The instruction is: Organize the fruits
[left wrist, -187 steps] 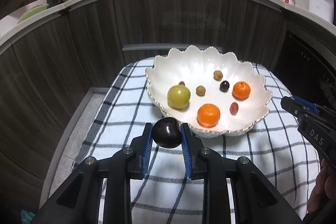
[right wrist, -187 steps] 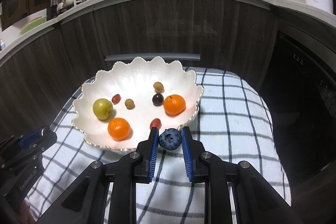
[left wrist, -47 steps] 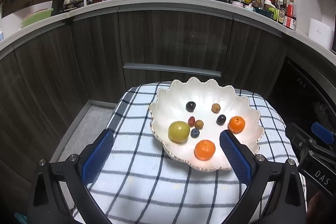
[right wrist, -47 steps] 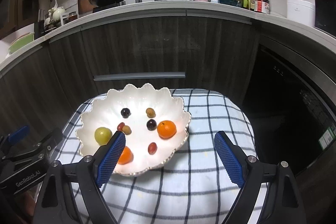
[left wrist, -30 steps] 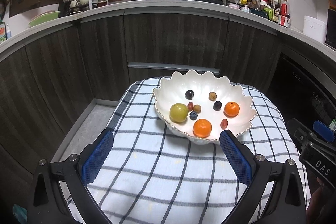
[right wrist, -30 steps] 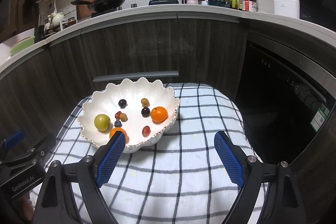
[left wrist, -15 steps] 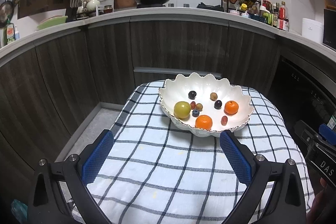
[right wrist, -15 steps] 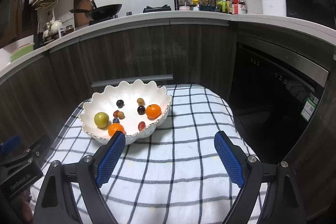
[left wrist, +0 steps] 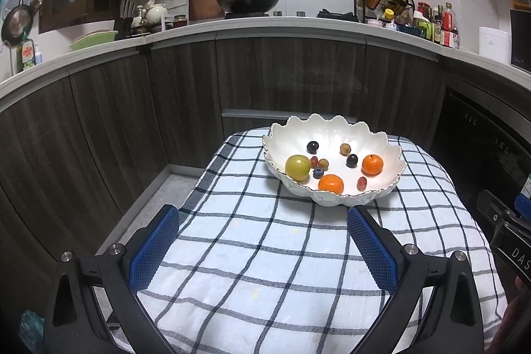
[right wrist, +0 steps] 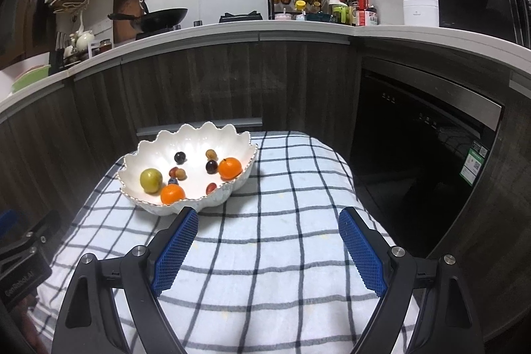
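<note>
**Holding clear of a filled bowl**

Bowl (left wrist: 335, 130), white, scalloped: on the checked cloth (left wrist: 265, 254) covering the table, fruit inside. Blueberry (right wrist: 172, 181) half hidden behind an orange (right wrist: 172, 193). Left claw (left wrist: 262, 246) and right claw (right wrist: 268, 246): wide open, empty. Small brown fruits unidentifiable.

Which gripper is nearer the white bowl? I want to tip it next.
Right, slightly. The right gripper has its left finger just under the white bowl rim; the left gripper sits a bit further back, both open.
</note>
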A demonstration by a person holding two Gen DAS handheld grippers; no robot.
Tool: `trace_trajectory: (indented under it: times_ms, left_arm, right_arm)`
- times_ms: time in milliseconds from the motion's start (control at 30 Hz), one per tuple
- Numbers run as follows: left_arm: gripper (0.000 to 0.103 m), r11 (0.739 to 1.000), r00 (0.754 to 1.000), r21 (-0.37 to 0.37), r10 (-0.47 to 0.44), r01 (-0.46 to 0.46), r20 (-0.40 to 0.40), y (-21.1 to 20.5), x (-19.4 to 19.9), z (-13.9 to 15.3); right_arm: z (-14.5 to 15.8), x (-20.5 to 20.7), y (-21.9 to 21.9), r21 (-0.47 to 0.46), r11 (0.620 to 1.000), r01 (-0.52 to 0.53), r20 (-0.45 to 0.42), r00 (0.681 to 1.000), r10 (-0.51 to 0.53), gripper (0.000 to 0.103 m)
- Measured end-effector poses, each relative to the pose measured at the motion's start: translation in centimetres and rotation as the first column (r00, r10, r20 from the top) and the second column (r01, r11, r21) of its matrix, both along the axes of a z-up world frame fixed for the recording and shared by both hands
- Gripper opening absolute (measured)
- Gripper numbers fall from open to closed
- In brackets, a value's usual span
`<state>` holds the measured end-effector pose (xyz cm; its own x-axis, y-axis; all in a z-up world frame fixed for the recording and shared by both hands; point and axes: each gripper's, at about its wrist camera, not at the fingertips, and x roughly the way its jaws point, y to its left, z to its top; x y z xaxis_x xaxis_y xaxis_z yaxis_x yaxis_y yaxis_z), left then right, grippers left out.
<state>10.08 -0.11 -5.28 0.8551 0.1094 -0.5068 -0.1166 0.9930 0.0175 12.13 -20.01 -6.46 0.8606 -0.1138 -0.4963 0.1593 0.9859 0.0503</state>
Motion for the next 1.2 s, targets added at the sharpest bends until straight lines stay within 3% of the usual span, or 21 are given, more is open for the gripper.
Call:
trace_trajectory:
  times_ms: [1200]
  left_arm:
    - [0.103,1.000,0.999,-0.010,-0.029,0.029,-0.017,-0.54,-0.03,-0.30]
  right_arm:
    - [-0.34,-0.17,-0.50,0.002,1.000,0.014,-0.005,1.000,-0.014,0.087]
